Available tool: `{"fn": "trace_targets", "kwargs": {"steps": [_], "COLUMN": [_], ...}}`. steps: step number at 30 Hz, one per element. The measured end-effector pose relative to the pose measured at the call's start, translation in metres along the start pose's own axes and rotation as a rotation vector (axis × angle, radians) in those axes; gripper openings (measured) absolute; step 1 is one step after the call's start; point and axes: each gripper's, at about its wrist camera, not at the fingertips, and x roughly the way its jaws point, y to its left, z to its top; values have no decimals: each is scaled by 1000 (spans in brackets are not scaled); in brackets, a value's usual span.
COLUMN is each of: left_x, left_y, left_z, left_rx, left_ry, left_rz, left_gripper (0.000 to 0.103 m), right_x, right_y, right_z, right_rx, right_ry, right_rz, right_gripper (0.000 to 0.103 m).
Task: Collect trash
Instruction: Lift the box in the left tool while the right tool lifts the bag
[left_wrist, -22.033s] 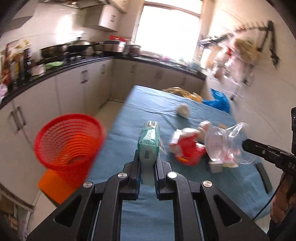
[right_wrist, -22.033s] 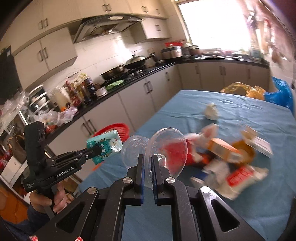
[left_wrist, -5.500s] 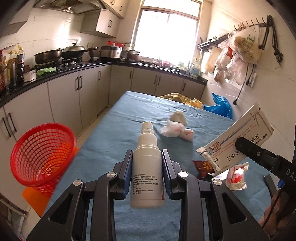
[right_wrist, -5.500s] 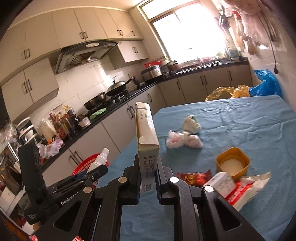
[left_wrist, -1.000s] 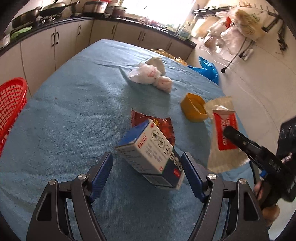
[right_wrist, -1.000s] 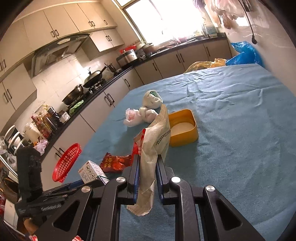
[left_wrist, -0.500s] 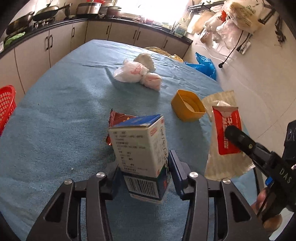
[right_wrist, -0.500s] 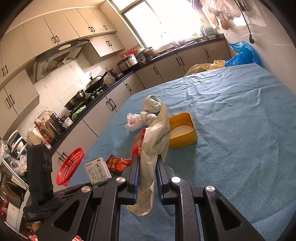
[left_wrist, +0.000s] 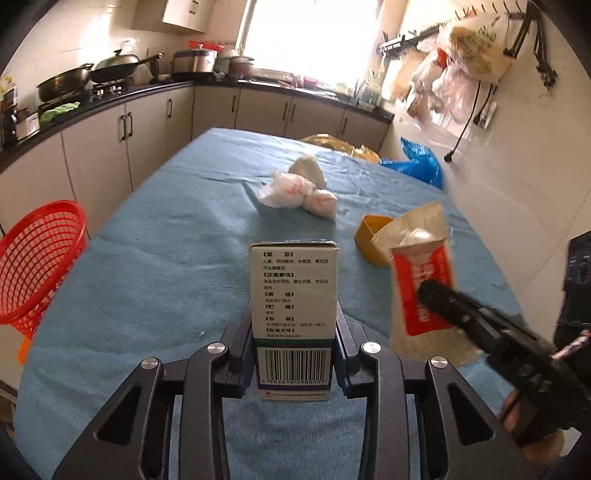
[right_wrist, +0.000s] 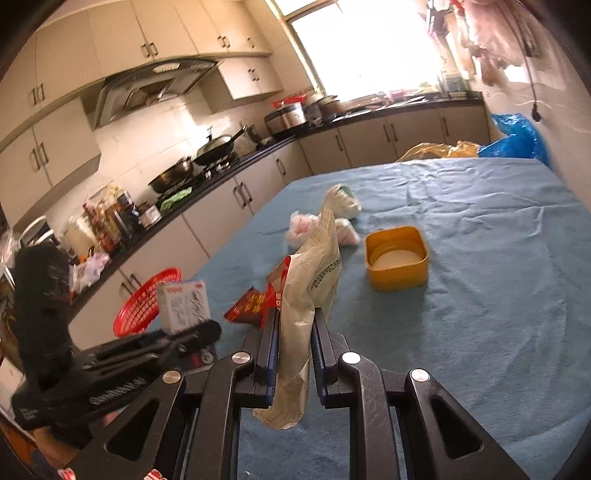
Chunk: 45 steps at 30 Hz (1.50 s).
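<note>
My left gripper is shut on a white and blue medicine box, held upright above the blue table; the box also shows in the right wrist view. My right gripper is shut on a beige and red snack wrapper, held above the table; it also shows in the left wrist view. A red mesh basket stands off the table's left edge, also seen in the right wrist view.
On the blue tablecloth lie a red snack packet, a yellow lid, crumpled white bags and, at the far end, yellow and blue bags. Kitchen cabinets run along the left.
My left gripper has closed on the medicine box and lifted it upright off the table. My right gripper has stayed shut on the wrapper and risen a little.
</note>
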Motion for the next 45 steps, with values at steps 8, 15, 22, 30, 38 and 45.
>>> {"fn": "trace_targets", "kwargs": {"steps": [8, 15, 22, 30, 38, 45], "left_x": [-33, -51, -71, -97, -117, -123], "left_y": [29, 62, 86, 101, 113, 106], "left_z": [-11, -15, -16, -15, -15, -15], "left_rx": [-27, -46, -75, -95, -139, -157], "left_ry": [-47, -81, -117, -150, -171, -168], "left_rz": [10, 12, 51, 118, 199, 244], "left_gripper": [33, 33, 33, 33, 33, 33], "right_x": [10, 25, 56, 94, 105, 106], "right_y": [6, 45, 98, 155, 173, 157], "right_z": [1, 19, 47, 71, 70, 71], "right_rx": [-30, -62, -139, -228, -264, -242], "right_ry": [8, 57, 76, 61, 27, 45], "right_rz": [-70, -43, -12, 52, 120, 134], "right_gripper": [17, 17, 17, 17, 17, 17]}}
